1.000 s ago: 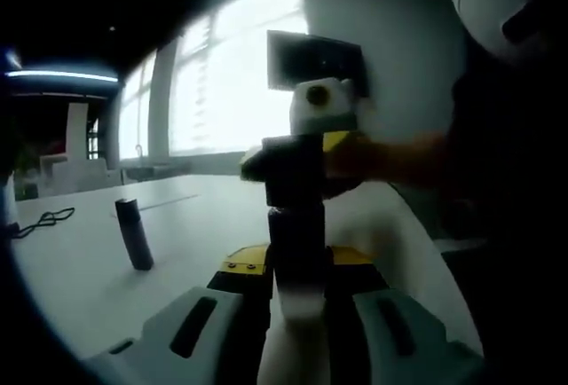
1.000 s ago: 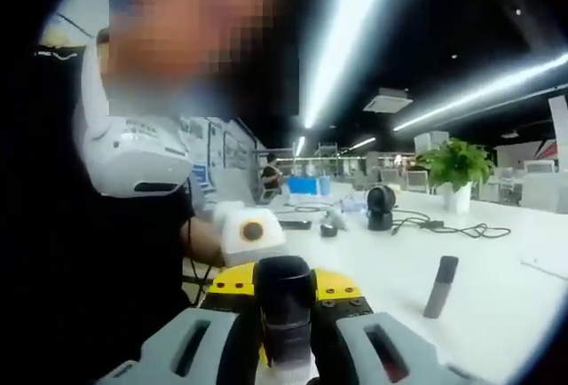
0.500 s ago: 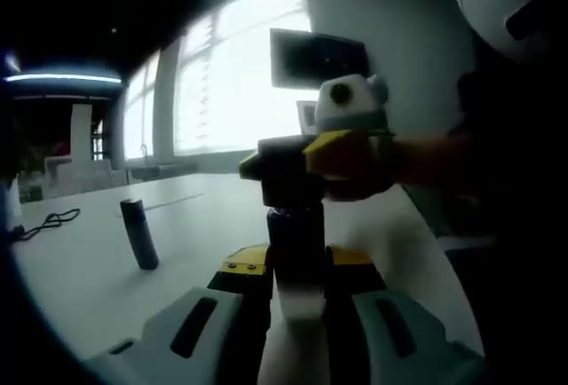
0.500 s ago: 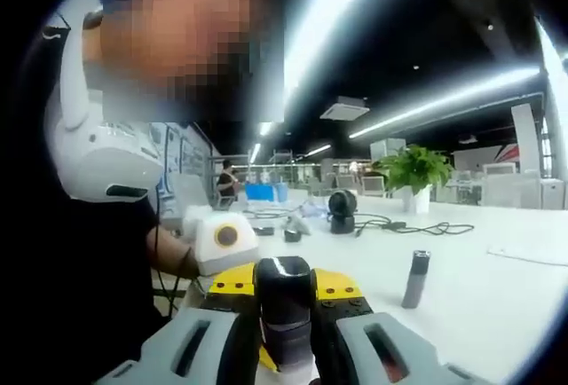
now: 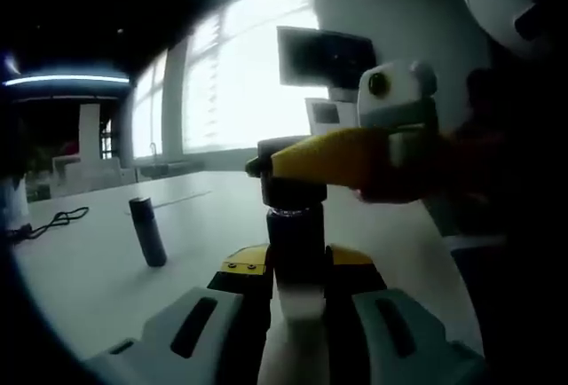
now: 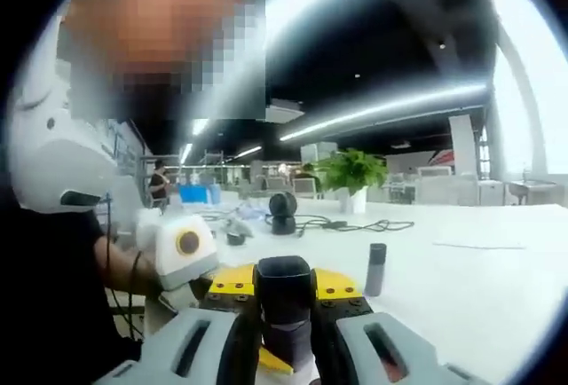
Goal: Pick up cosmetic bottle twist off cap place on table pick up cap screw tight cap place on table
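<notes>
Two grippers on one bottle, centre frame.
Left gripper (image 5: pixel 295 314) clamps bottle (image 5: pixel 295 247); right gripper (image 6: pixel 284 336) clamps cap (image 6: pixel 284 289); bare table (image 5: pixel 98 287) lower left.

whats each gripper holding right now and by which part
The left gripper clamps the cosmetic bottle by its body; the right gripper clamps its black cap.

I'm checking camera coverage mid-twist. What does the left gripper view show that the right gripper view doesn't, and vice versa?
Left gripper view: bright windows, a wall monitor, the cosmetic bottle with its white body in the left gripper. Right gripper view: a potted plant, a round black device. Both: the dark cap, a dark cylinder standing on the white table.
</notes>
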`<state>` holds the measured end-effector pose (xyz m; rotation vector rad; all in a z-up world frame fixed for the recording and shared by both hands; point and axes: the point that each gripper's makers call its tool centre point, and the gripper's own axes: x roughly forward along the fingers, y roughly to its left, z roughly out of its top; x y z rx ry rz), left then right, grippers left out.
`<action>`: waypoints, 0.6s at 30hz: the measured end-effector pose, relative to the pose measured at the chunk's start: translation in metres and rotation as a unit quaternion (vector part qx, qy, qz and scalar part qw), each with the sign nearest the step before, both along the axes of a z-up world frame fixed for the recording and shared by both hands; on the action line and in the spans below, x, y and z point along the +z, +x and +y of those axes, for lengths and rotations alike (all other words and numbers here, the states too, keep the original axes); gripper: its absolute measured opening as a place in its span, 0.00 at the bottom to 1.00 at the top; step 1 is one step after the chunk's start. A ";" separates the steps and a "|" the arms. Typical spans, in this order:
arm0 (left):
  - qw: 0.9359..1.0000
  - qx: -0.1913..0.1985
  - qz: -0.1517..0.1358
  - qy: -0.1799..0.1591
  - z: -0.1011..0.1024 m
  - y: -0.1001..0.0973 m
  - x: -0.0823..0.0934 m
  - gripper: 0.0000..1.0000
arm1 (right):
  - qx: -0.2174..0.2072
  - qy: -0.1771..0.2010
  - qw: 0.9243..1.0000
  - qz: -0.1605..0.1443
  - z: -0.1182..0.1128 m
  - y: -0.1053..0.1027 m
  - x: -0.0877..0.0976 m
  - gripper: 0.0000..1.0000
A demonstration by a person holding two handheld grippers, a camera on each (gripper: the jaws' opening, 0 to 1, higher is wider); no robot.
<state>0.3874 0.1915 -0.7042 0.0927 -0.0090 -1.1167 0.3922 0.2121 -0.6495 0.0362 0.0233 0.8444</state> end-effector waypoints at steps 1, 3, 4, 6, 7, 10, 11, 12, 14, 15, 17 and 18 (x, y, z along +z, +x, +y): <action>1.000 0.000 -0.001 0.000 0.000 0.000 0.000 0.11 | -0.005 0.000 1.000 0.000 0.000 0.000 0.000 0.15; 1.000 0.000 0.000 0.000 0.000 0.000 0.000 0.11 | -0.025 0.001 1.000 0.003 0.000 0.000 0.000 0.15; 1.000 0.000 -0.001 0.000 0.000 0.000 0.000 0.11 | -0.039 0.003 0.999 0.006 -0.002 0.001 0.000 0.15; 1.000 0.000 0.000 -0.001 0.000 0.000 0.000 0.11 | -0.066 0.004 0.998 0.004 -0.003 0.003 0.000 0.15; 1.000 0.000 -0.001 0.000 0.001 0.001 0.000 0.11 | -0.073 0.004 0.997 0.004 -0.002 0.002 0.000 0.15; 1.000 -0.001 -0.003 0.002 0.001 0.000 0.000 0.11 | -0.092 0.008 0.996 0.003 -0.005 0.001 0.000 0.15; 1.000 -0.002 -0.003 0.002 0.000 0.000 0.000 0.11 | -0.099 0.008 0.995 0.003 -0.006 0.001 0.000 0.15; 1.000 -0.002 -0.004 0.002 0.000 -0.001 0.000 0.11 | -0.108 0.007 0.994 0.002 -0.007 0.002 0.000 0.15; 1.000 -0.003 -0.004 0.002 0.000 -0.001 0.000 0.11 | -0.124 0.005 0.992 0.004 -0.008 0.002 0.000 0.15; 1.000 -0.003 -0.004 0.002 0.000 -0.001 0.000 0.11 | -0.135 0.001 0.991 0.004 -0.008 0.002 0.000 0.15; 1.000 -0.003 -0.003 0.001 0.000 -0.001 0.000 0.11 | -0.164 -0.006 0.986 0.002 -0.009 0.003 0.000 0.14; 1.000 -0.001 -0.003 0.002 0.000 -0.001 0.000 0.11 | -0.172 -0.009 0.985 0.001 -0.009 0.003 0.000 0.14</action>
